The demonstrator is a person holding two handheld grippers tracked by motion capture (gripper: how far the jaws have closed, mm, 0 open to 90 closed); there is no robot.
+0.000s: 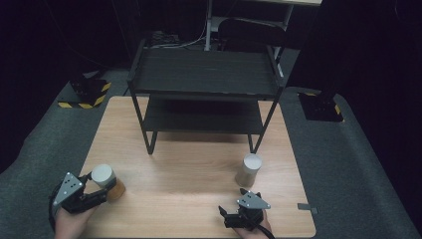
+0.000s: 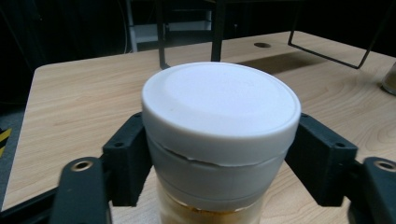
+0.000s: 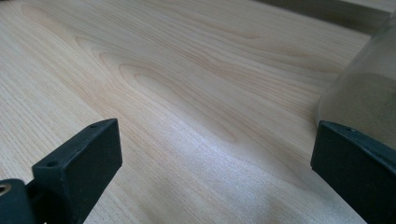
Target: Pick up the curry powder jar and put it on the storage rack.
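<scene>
Two white-lidded jars (image 1: 104,180) (image 1: 249,170); left hand-held gripper (image 1: 94,191) pinching one, right hand-held gripper (image 1: 238,215) spread.

1. The worktop (image 1: 189,164) lies bare across the middle of the high view, between the amber jar (image 1: 107,180) at lower left and the pale jar (image 1: 248,170) at lower right; a gripper could pass there.
2. A black two-tier rack (image 1: 204,74) stands across the upper centre, blocking the far half of the worktop.
3. Its front legs (image 1: 151,142) come down left and right of centre, leaving a low gap under the bottom shelf.
4. The pale jar stands just above the right gripper (image 1: 234,217), barring a straight path towards the rack's right leg.
5. Both shelf tops are bare.
</scene>
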